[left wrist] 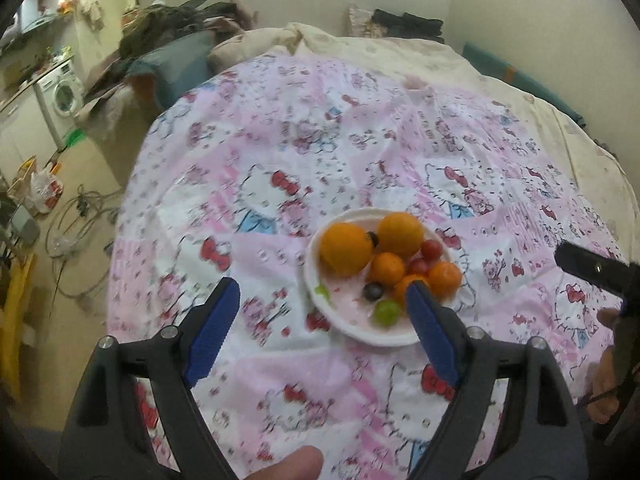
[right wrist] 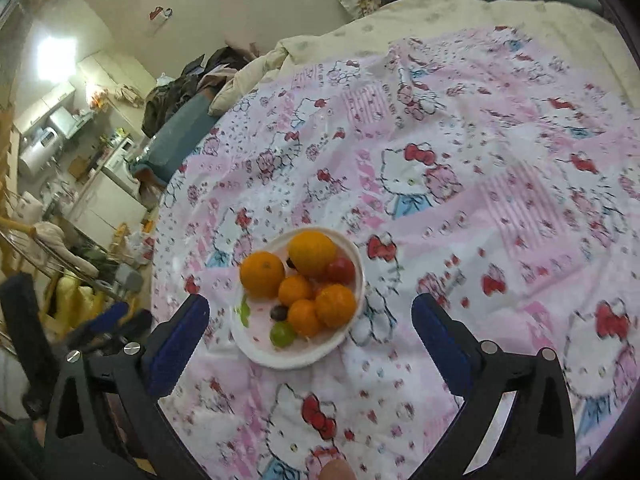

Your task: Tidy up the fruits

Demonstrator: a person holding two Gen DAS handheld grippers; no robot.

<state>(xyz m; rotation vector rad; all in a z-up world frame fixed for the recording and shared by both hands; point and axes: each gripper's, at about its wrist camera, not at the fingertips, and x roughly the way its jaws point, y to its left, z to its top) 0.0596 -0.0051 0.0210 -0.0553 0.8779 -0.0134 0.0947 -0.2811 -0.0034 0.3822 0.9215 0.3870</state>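
Note:
A white plate (left wrist: 360, 336) (right wrist: 288, 360) lies on a pink cartoon-cat bedsheet (left wrist: 280, 152). It holds two large oranges (left wrist: 346, 250) (right wrist: 262, 274), smaller mandarins (left wrist: 386, 268) (right wrist: 335, 305), red tomatoes (left wrist: 431, 249) (right wrist: 341, 270), a dark grape (left wrist: 373, 291) (right wrist: 279, 312) and a green grape (left wrist: 387, 312) (right wrist: 283, 334). My left gripper (left wrist: 320, 286) hovers open above the plate's near side, empty. My right gripper (right wrist: 311, 300) is open wide, also above the plate, with nothing between its blue pads (right wrist: 440, 344).
The bed's left edge (left wrist: 132, 200) drops to a floor with cables (left wrist: 76, 216), bags and a washing machine (left wrist: 60, 92). A cream duvet (left wrist: 400, 52) and piled clothes (left wrist: 172, 20) lie at the far end. The other gripper shows at each view's side (left wrist: 592, 272) (right wrist: 108, 320).

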